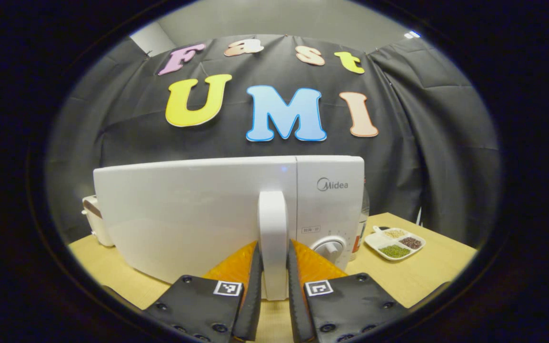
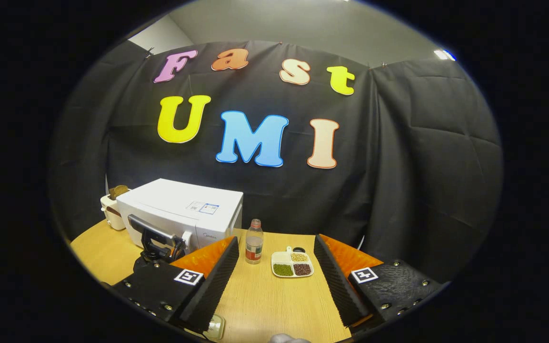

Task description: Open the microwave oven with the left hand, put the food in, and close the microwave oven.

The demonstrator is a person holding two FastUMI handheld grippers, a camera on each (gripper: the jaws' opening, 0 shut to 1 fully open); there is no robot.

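Left gripper (image 1: 274,281), frame bottom centre: fingers astride upright microwave door handle (image 1: 273,238), narrow gaps, contact unclear. Right gripper (image 2: 274,281): wide open, empty, farther from microwave (image 2: 184,209).

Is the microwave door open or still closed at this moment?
Closed. The door sits flush with the control panel, and the left gripper has its fingers on either side of the handle.

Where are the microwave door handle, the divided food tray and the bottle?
microwave door handle (image 1: 273,228): left gripper view, middle of the white bar.
divided food tray (image 2: 279,259): right gripper view, empty compartment.
bottle (image 2: 254,243): right gripper view, clear body.
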